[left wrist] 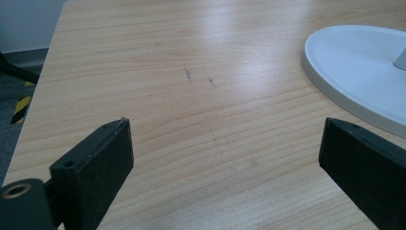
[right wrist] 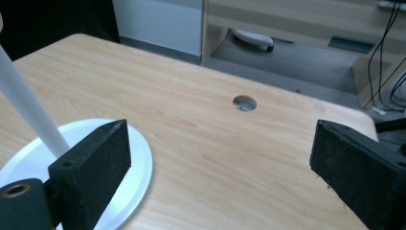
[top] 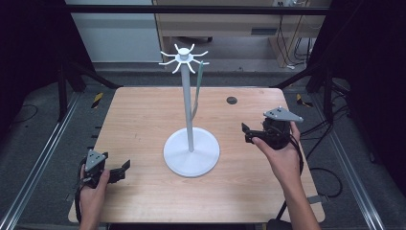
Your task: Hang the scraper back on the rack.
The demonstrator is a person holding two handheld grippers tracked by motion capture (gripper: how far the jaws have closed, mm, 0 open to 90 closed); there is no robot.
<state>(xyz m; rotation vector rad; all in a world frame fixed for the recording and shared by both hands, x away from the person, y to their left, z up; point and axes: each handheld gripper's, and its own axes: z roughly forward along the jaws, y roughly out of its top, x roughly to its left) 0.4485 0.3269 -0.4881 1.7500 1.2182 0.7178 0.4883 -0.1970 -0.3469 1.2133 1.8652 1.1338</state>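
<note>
Work at the light wooden table [top: 143, 120] looks close to finished: a pale green strip [top: 197, 88] hangs from one hook of the white metal stand with a round base and a crown of curved hooks [top: 190, 139], which sits at the table's middle. Nothing else waits on the tabletop to be hung. By the right edge, the right gripper [top: 246, 133] has its jaws spread wide with nothing between them, pointed toward the stand's pole. Near the front left corner, the left gripper [top: 125, 168] rests low, its jaws wide too and holding nothing. What seems left is only to draw both hands back.
</note>
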